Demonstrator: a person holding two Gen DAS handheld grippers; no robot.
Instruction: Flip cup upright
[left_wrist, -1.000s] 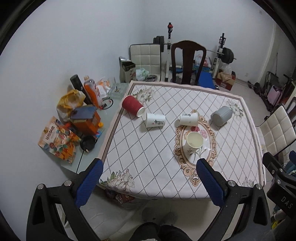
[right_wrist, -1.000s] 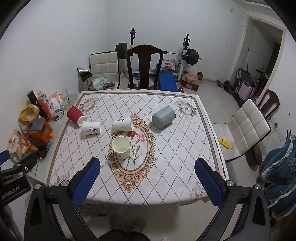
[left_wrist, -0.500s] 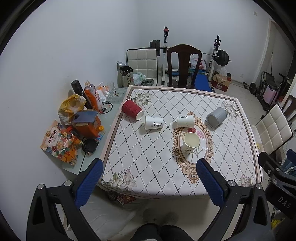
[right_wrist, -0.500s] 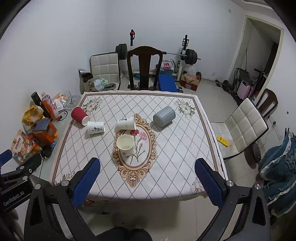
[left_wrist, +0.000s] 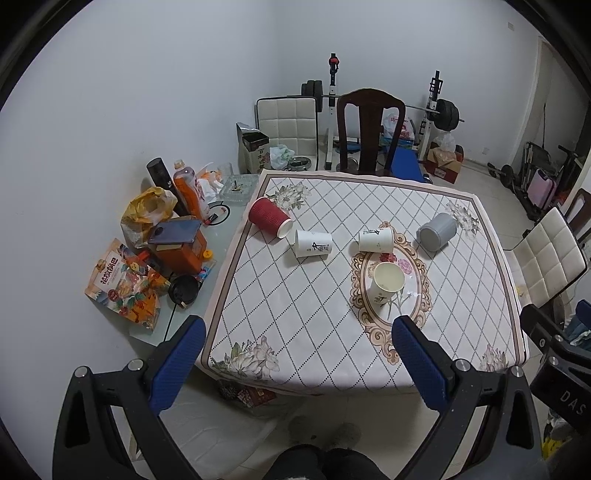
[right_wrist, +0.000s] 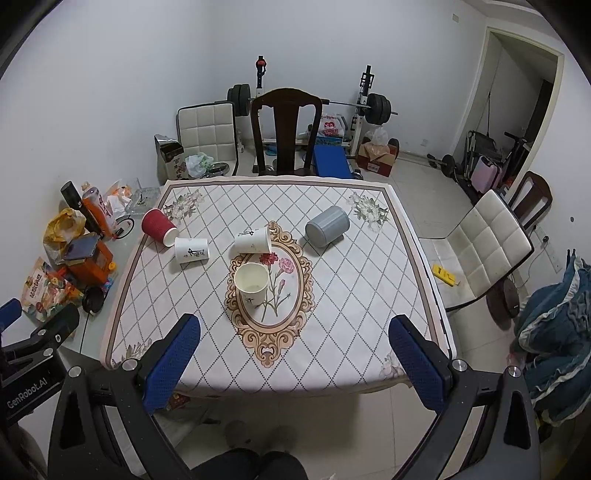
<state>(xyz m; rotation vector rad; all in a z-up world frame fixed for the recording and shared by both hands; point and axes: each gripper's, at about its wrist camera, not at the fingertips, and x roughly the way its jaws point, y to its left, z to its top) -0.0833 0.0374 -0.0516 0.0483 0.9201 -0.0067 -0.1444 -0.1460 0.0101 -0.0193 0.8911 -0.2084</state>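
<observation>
On the patterned table (left_wrist: 288, 317) (right_wrist: 354, 295) lie several cups on their sides: a red cup (left_wrist: 269, 216) (right_wrist: 158, 226), a white printed cup (left_wrist: 313, 243) (right_wrist: 191, 250), a second white cup (left_wrist: 376, 240) (right_wrist: 252, 240) and a grey cup (left_wrist: 436, 232) (right_wrist: 327, 226). One cream paper cup (left_wrist: 387, 283) (right_wrist: 252, 284) stands upright on the oval flower motif. My left gripper (left_wrist: 295, 362) and right gripper (right_wrist: 295, 362) are both open and empty, held high in front of the table's near edge, well away from every cup.
A side surface left of the table holds bottles (left_wrist: 186, 188), a yellow bag (left_wrist: 147, 208), an orange box (left_wrist: 181, 247) and snack packets (left_wrist: 122, 284). A dark wooden chair (left_wrist: 365, 129) stands behind the table, a white chair (right_wrist: 484, 243) to its right. Gym equipment lines the back wall.
Both grippers have pulled back and up from the table, so it looks smaller and farther. The cups have not moved. Both grippers stay open.
</observation>
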